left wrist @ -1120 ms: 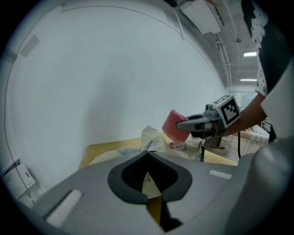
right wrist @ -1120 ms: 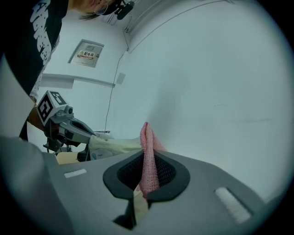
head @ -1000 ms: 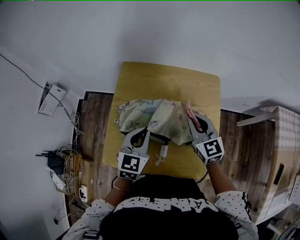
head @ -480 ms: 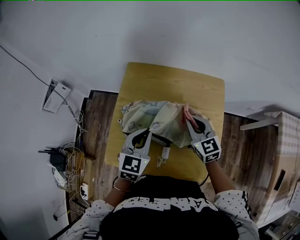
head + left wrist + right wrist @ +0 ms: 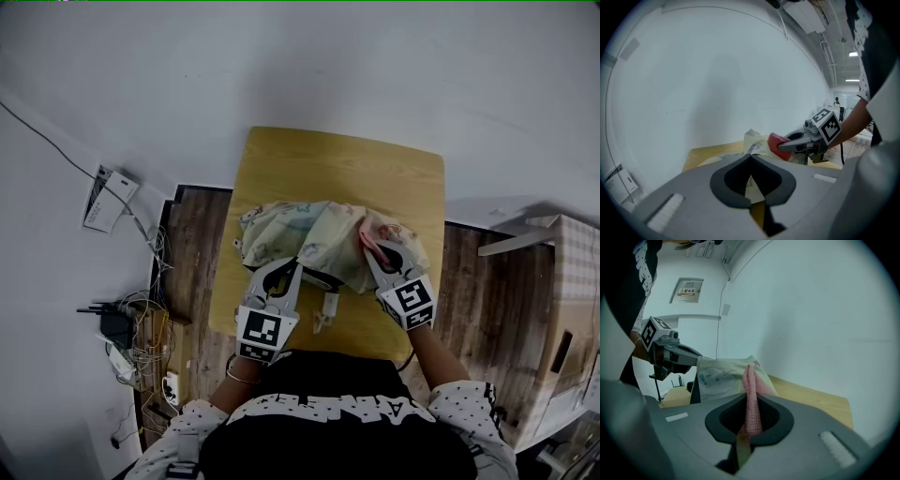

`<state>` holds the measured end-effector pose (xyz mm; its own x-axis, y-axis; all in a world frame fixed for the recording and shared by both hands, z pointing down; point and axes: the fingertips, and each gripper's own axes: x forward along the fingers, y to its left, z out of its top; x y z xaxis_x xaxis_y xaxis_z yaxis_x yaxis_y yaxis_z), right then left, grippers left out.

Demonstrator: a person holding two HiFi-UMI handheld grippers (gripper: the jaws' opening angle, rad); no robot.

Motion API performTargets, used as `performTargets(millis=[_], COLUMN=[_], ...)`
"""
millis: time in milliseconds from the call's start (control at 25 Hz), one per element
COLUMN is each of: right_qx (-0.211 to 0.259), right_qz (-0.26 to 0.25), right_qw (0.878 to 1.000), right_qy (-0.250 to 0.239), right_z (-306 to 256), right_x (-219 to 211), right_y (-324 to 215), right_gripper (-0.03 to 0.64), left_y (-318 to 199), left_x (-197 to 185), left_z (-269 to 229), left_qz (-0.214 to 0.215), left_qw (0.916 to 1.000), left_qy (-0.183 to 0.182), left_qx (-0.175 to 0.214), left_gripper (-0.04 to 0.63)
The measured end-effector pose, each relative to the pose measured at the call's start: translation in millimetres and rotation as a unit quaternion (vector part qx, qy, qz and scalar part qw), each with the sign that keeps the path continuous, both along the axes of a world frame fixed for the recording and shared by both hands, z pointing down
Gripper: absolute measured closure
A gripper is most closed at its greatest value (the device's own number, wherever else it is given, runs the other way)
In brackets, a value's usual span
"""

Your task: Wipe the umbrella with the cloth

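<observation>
Two grippers meet over the small table (image 5: 337,159) in the head view. The folded umbrella (image 5: 295,234) lies across the middle of the table. The left gripper (image 5: 289,270) touches its near edge and the right gripper (image 5: 371,251) is at its right end. The umbrella is loose on the smooth wood, so a strong wipe could push it sideways or toward the table edge.

In the left gripper view the jaws are fully together, and they appear to pinch only a thin fold of the umbrella's fabric. Such a small hold probably slips if the other hand pulls, and then nothing keeps the umbrella in place.

In the right gripper view the jaws are closed on the pink cloth (image 5: 750,404), which stands up between them as a narrow strip. With little cloth past the tips, the hard jaws may rub the umbrella instead. Friction on the fabric could also draw the strip out of the grip.
</observation>
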<state>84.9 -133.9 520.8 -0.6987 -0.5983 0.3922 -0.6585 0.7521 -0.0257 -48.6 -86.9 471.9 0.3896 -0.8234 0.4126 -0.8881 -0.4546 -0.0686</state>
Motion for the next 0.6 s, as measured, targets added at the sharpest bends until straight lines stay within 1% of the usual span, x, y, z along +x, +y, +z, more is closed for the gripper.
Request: performTargets(millis=[200,600], right_qx=[-0.01,-0.027], right_qz=[-0.013,-0.019], right_qw=[1.0,0.999], right_qy=[-0.001,0.004], right_z=[4.4,13.2], right_x=[-6.7,-8.7], right_y=[17.1,42.9], right_gripper=[0.584,0.584], left_y=[1.8,4.1], left_x=[3.1,11.9], left_z=[2.4,0.2], left_qz=[0.01,0.034], left_qw=[0.9999,0.9994], left_qy=[0.004,0.004], left_qx=[0.0,0.002], left_gripper=[0.597,0.597])
